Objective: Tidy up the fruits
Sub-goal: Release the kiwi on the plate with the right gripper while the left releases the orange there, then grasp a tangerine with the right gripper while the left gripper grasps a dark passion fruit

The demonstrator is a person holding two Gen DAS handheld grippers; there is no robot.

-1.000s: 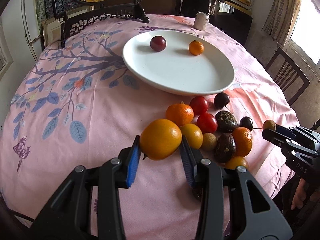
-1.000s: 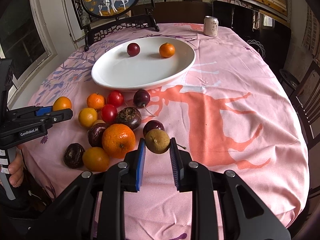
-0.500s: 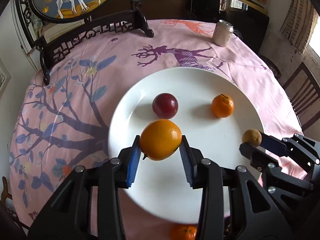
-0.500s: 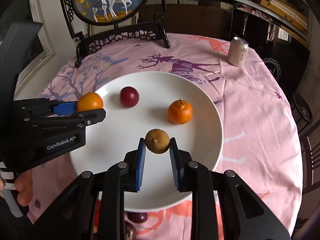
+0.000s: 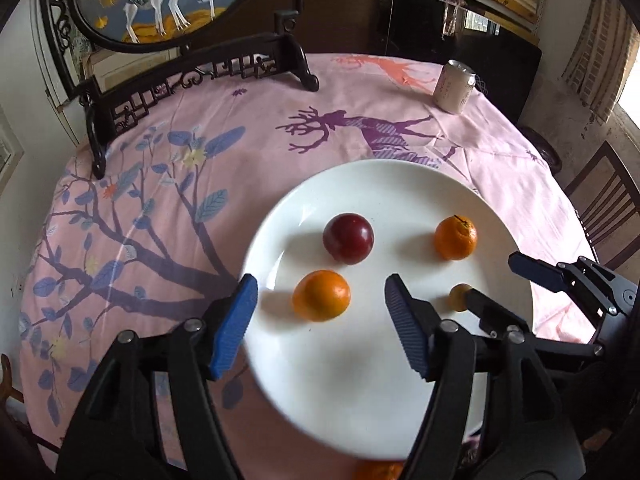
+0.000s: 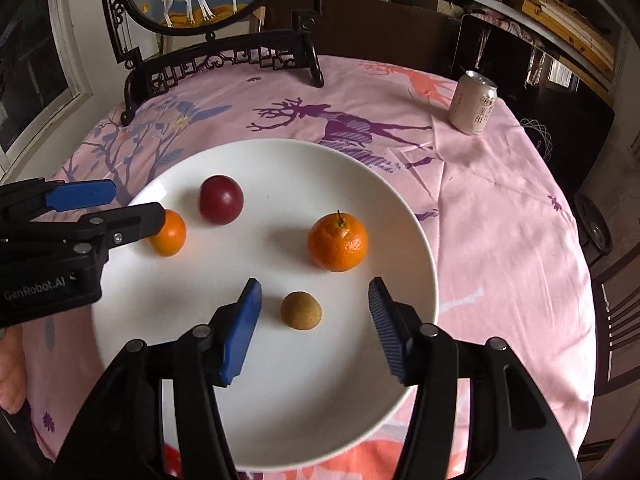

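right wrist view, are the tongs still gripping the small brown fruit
No, the right tongs are spread open and the small brown fruit lies free on the white plate between them.

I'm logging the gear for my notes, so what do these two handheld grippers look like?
The left gripper and right gripper match: black plastic frames with silver rivets at the pivots, and flat blue ribbed pads lining the jaws. The left one's side reads "GenRobot.AI" in white. A bare hand shows below it; no cables are visible.

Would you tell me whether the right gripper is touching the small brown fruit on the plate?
Apart. The right wrist view shows the right gripper open, white plate visible between each finger and the small brown fruit.
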